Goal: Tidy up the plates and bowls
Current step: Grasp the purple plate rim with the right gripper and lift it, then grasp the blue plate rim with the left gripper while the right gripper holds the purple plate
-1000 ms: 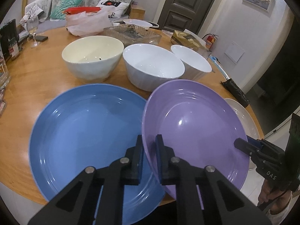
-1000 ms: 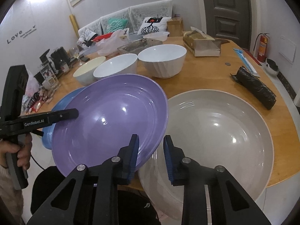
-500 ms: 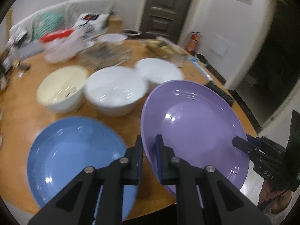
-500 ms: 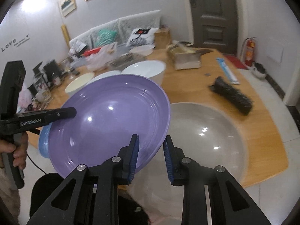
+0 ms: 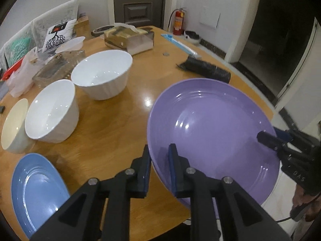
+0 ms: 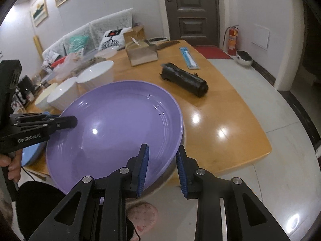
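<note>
A glossy round purple plate [image 5: 212, 132] is held tilted in the air over the near edge of a round wooden table [image 5: 130, 104], gripped from both sides. The left gripper [image 5: 159, 160] is clamped on its left rim, though its jaws are beginning to ease apart; the right gripper [image 6: 162, 160] is closed on the opposite rim.

On the table sit a flat blue plate [image 5: 36, 188], a cream bowl [image 5: 14, 126] and two white ribbed bowls [image 5: 52, 114] [image 5: 102, 76] in a row, with a black rolled bundle [image 5: 204, 71], a brown tissue box [image 5: 128, 38] and a blue-wrapped strip [image 5: 178, 43] farther off. Behind are a sofa with cushions [image 6: 108, 34], a dark panelled door [image 6: 192, 10] and a red fire extinguisher [image 6: 232, 38] on a pale tiled floor.

The blue plate is cut off by the left view's edge. What lies under the purple plate is blurred and mostly hidden.

A second ago the purple plate overlapped the blue plate on the left and a large grey plate lay under its right side. Now it has swung right, clear of the blue one.
</note>
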`<state>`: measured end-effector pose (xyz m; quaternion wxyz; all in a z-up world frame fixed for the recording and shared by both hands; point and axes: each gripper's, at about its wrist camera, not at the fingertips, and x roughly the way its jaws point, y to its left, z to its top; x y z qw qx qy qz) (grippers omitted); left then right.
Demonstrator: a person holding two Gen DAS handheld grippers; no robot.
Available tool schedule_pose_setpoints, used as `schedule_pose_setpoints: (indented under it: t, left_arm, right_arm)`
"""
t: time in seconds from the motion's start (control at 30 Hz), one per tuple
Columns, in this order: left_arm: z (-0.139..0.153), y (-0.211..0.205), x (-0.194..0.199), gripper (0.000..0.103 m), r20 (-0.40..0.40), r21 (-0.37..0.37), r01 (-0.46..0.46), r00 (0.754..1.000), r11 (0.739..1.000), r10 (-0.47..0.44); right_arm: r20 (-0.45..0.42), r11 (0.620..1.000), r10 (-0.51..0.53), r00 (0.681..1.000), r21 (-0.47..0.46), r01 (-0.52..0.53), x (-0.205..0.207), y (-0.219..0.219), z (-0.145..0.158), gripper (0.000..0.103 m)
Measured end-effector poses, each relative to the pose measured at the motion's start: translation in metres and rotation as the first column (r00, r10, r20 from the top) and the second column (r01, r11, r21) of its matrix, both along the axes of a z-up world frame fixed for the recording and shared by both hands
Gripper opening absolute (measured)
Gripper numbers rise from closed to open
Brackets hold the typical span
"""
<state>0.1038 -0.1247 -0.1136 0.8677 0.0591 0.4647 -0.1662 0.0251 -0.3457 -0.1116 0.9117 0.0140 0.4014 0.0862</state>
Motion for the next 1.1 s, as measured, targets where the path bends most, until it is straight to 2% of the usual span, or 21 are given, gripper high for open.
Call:
schedule_pose_setpoints:
  t: [0.33, 0.43, 0.6, 0.8, 0.93, 1.03, 1.1]
  left_arm:
    - [-0.014, -0.006, 0.003, 0.015, 0.001, 0.084, 0.01, 1.0, 0.996, -0.011]
    - [-0.016, -0.006, 0.002, 0.015, 0.006, 0.087, 0.014, 1.0, 0.996, -0.015]
    - [-0.021, -0.006, 0.004, 0.016, -0.007, 0.085, 0.01, 1.0, 0.996, -0.01]
    - [-0.026, -0.004, 0.005, 0.017, -0.012, 0.081, 0.003, 1.0, 0.997, -0.002]
    - [-0.026, 0.004, 0.01, 0.018, -0.013, 0.078, -0.013, 1.0, 0.997, 0.014]
    - [-0.02, 0.016, 0.01, 0.022, 0.003, 0.07, -0.031, 1.0, 0.997, 0.031]
    - [-0.011, 0.032, 0.006, 0.031, 0.013, 0.033, -0.043, 0.999, 0.999, 0.043]
  right_arm:
    - [-0.004, 0.999, -0.006, 1.0, -0.046, 0.006, 0.002, 0.011, -0.004, 0.024]
    - [-0.007, 0.997, -0.023, 1.0, -0.075, 0.022, 0.003, 0.013, -0.006, 0.024]
    - [-0.032, 0.997, -0.026, 0.999, -0.067, 0.024, 0.005, 0.012, -0.012, 0.025]
    - [-0.028, 0.998, -0.017, 0.999, -0.061, 0.015, 0.007, 0.019, -0.012, 0.034]
    - [-0.025, 0.999, 0.001, 1.0, -0.049, -0.002, 0.01, 0.026, -0.013, 0.034]
    - [-0.022, 0.999, 0.003, 1.0, -0.054, -0.005, 0.012, 0.028, -0.01, 0.034]
    - [0.014, 0.997, -0.003, 1.0, -0.078, 0.004, 0.009, 0.029, -0.002, 0.034]
